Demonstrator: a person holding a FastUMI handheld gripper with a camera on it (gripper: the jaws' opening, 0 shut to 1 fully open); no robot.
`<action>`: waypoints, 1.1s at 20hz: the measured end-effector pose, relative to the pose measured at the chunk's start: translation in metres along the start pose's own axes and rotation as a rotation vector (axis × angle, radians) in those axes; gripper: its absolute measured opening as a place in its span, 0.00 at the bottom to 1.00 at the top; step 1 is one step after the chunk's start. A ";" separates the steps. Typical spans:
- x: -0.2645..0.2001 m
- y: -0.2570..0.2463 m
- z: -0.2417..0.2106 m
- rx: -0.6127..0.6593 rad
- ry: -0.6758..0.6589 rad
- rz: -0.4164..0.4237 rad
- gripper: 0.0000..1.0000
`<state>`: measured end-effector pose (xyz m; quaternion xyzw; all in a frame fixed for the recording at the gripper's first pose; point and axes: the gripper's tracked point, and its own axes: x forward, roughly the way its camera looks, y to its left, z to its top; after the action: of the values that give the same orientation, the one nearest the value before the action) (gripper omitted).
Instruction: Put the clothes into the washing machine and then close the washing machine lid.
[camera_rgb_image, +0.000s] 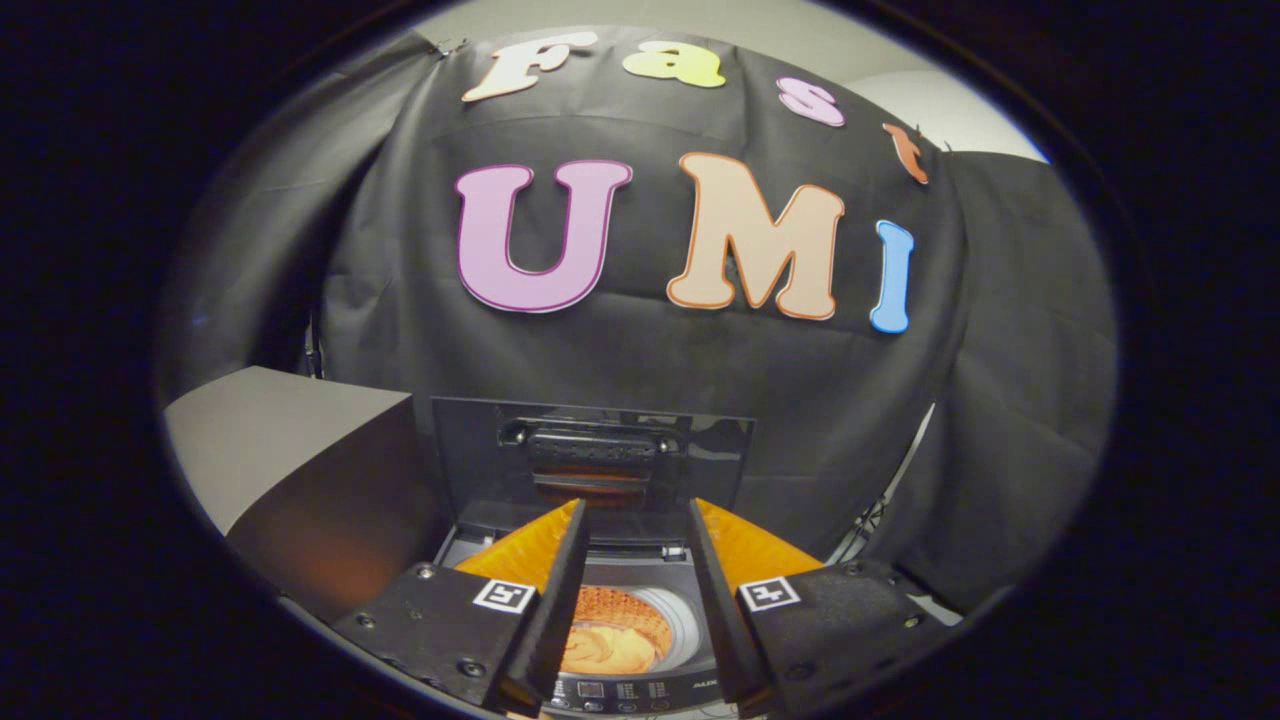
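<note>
1. Jaws spread apart, nothing between them; gripper (637, 560) hovers above the washing machine (630, 640).
2. Control panel (630, 690) at the machine's near edge, just below the fingers.
3. Clothes (610, 645), orange bundle, lie inside the machine's drum, seen through the gap between the fingers.
4. Lid (595, 455) stands upright and open at the machine's back, beyond the fingertips.
5. Grey box (290, 460) beside the machine, left.

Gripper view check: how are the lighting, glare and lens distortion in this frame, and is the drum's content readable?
Gripper view: dim booth, strong fisheye bending; glossy black raised washing machine lid carries an orange reflection; orange garment in the drum is lit and readable between the open gripper fingers; control panel too small to read.
</note>
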<state>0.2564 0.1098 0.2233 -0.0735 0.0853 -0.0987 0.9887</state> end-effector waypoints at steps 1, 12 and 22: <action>-0.003 -0.003 0.001 0.005 -0.011 0.001 0.60; -0.035 -0.036 0.001 0.069 -0.135 0.025 0.60; -0.058 -0.065 -0.022 0.129 -0.189 0.027 0.69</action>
<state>0.1839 0.0561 0.2211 -0.0177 -0.0140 -0.0830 0.9963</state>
